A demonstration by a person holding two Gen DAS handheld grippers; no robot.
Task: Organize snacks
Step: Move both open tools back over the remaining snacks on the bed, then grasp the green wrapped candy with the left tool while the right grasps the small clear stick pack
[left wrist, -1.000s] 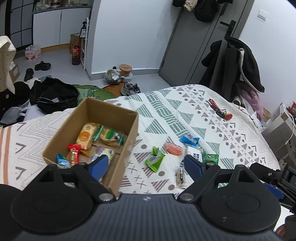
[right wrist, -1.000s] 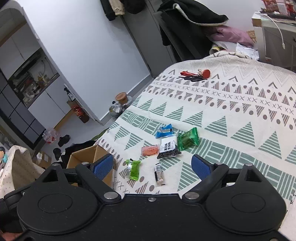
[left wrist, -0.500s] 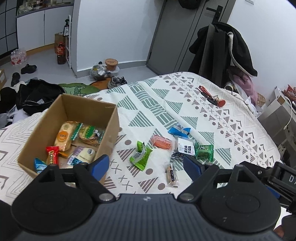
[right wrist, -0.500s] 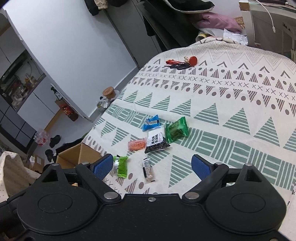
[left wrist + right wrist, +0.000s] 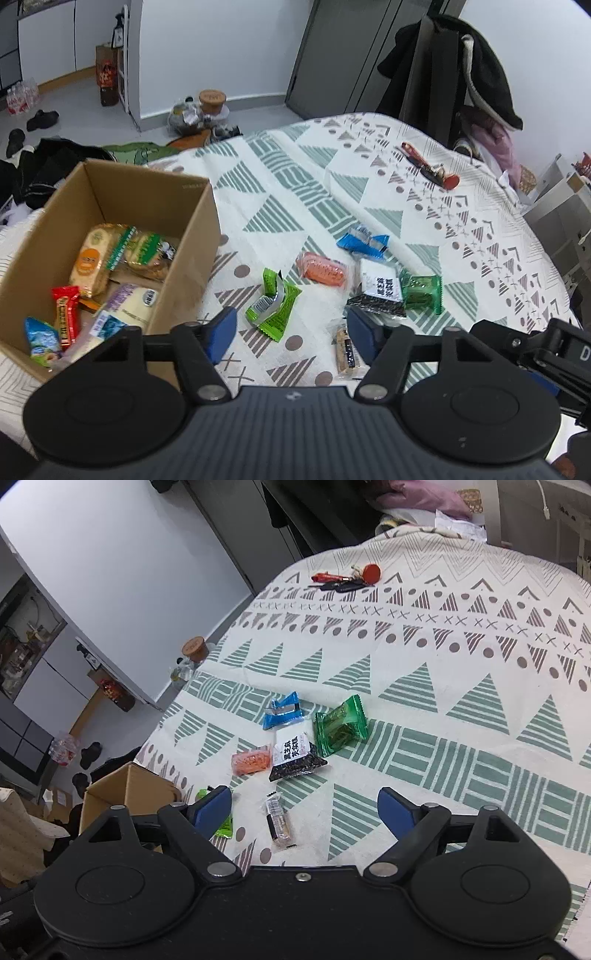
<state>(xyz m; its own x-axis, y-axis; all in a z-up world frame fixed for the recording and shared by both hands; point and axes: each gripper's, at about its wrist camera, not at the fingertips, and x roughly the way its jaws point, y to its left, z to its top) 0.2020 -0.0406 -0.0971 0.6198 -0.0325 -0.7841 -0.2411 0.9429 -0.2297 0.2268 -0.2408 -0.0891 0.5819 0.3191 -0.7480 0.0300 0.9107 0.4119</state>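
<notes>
A cardboard box [image 5: 192, 236] with several snack packs inside stands at the left of the patterned bedspread [image 5: 295, 177]. Loose snacks lie to its right: a light green wrapper [image 5: 272, 304], an orange pack [image 5: 322, 267], a blue pack [image 5: 364, 242], a black-and-white pack [image 5: 378, 291], a dark green pack [image 5: 423, 290] and a clear bar [image 5: 345, 350]. My left gripper [image 5: 291, 334] hovers open just short of the light green wrapper. My right gripper [image 5: 304, 810] is open above the clear bar [image 5: 280, 821], with nothing between its fingers.
A bunch of keys with a red tag [image 5: 347, 579] lies farther up the bed. Clothes, shoes and a jar [image 5: 212, 99] are on the floor beyond the box. A coat hangs on a rack [image 5: 454, 62] behind the bed. Part of the right gripper's body [image 5: 535, 354] shows at the right.
Both grippers have moved forward and lower toward the loose snacks. The left one has shifted right, so the box now sits farther left. Nothing has been picked up.
</notes>
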